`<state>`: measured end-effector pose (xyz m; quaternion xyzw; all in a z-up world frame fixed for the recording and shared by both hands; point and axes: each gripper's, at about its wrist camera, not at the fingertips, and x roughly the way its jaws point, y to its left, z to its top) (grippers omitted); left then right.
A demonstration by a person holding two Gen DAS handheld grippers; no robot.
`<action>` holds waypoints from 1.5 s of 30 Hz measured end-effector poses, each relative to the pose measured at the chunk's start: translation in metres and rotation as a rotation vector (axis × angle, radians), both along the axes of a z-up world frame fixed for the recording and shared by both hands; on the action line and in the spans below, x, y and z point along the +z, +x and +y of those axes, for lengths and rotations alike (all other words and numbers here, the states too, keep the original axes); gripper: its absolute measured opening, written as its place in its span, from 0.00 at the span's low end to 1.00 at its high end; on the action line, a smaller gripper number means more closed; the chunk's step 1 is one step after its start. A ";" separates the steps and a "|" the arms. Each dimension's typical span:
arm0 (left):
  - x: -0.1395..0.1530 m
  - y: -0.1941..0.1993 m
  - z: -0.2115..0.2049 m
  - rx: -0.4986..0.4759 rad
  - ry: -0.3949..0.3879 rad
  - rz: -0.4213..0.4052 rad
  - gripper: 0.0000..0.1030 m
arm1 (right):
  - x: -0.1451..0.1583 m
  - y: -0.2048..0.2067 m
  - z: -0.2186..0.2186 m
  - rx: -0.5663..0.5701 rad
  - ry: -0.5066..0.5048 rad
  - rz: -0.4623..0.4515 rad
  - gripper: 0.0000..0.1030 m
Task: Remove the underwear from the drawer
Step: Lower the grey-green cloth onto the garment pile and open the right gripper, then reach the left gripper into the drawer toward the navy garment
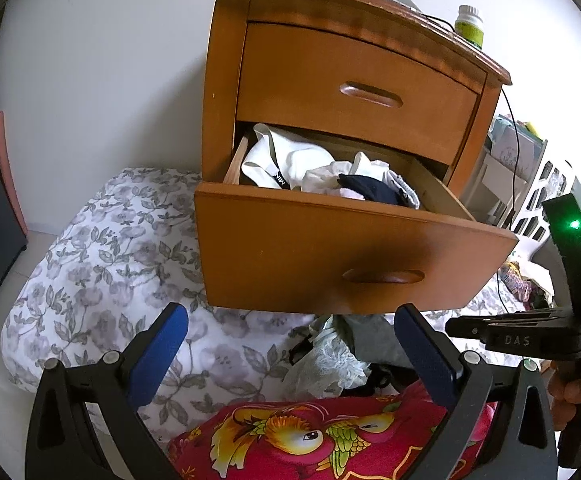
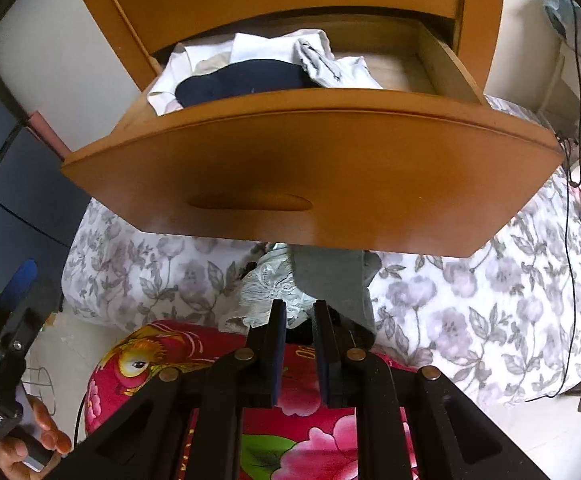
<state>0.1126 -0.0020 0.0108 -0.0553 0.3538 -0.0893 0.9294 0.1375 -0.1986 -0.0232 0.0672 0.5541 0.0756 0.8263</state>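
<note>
Wooden nightstand (image 1: pixel 226 80), top drawer (image 1: pixel 354 80) closed, lower drawer (image 1: pixel 330 256) pulled out over the bed.

Lower drawer holds a heap of underwear and clothes: white garment (image 1: pixel 286 156) at left with a black band reading "MIN" (rest cut off), a navy piece (image 1: pixel 370 190) in the middle, a grey-striped white piece (image 2: pixel 322 62) to its right. Right end of the drawer is bare.

More underwear already lies on the floral bedsheet (image 1: pixel 102 264) under the drawer front: pale lace piece (image 2: pixel 266 288), grey piece (image 2: pixel 330 280) just right of it, touching. A red pillow with a parrot print (image 1: pixel 310 436) sits nearer than that pile.

Left gripper (image 1: pixel 290 352): blue-padded fingers wide apart, nothing between them, hovering above the pile and pillow.

Right gripper (image 2: pixel 295 320): fingers nearly closed, a narrow gap left, tips just over the lace/grey pile; can't tell whether any cloth is pinched. Its body reads "DAS" in the left wrist view.

Nightstand top: green-labelled white bottle (image 1: pixel 468 26), text unreadable; black cable (image 1: pixel 510 140) down the right side.
</note>
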 end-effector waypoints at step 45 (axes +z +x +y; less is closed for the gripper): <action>0.005 -0.011 -0.005 0.070 0.051 -0.012 1.00 | 0.037 -0.057 0.001 -0.046 -0.017 -0.307 1.00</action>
